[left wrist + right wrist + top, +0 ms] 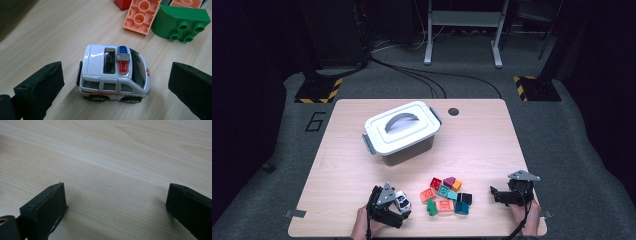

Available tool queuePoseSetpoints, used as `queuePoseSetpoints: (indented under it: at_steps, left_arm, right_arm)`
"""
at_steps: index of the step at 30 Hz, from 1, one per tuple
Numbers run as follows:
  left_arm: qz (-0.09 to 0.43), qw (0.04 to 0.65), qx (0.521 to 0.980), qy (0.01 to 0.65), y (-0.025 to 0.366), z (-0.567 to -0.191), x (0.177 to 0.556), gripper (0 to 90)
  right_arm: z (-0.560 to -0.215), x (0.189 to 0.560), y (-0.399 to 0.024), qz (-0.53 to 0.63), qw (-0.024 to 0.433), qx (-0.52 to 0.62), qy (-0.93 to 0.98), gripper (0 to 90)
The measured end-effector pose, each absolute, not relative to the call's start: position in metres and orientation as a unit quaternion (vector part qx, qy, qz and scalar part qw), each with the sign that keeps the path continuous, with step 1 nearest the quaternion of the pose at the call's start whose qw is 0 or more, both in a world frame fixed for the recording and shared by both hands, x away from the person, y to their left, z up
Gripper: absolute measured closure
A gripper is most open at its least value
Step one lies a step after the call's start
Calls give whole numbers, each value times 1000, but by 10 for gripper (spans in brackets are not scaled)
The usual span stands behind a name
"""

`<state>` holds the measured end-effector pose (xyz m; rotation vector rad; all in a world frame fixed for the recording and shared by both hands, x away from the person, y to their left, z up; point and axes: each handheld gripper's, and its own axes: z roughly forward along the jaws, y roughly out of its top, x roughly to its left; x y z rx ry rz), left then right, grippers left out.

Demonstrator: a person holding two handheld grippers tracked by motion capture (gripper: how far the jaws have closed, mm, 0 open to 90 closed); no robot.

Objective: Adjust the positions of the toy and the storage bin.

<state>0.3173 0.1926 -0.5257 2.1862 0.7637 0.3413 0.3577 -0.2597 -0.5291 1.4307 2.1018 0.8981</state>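
A small white toy ambulance (115, 72) with a blue and red roof light stands on the wooden table (347, 165), between the spread jaws of my left gripper (116, 82). Neither jaw touches it. In the high view the ambulance (402, 201) sits at the front left, just right of the left gripper (398, 206). My right gripper (116, 205) is open over bare wood, and stands at the front right (498, 195) with nothing between its jaws.
A pile of several coloured bricks (446, 196) lies between the two grippers; an orange brick (141, 15) and a green brick (181, 23) lie just beyond the ambulance. A white lidded box with a grey handle (401, 131) stands mid-table.
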Motion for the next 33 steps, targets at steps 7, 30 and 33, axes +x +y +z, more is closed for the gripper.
queuePoseSetpoints:
  at_steps: [7,30,33]
  left_arm:
    - [141,386,861,299,188,-528,317,104]
    - [131,386,865,292,190,-528,316,261]
    - [129,391,862,295,191,-528,317,261]
  right_arm:
    - [-529,358,-260,325,220,519,759,25]
    - [-529,357,-260,325,222,520,758,30]
    - [-529,357,-260,325,222,521,758,30]
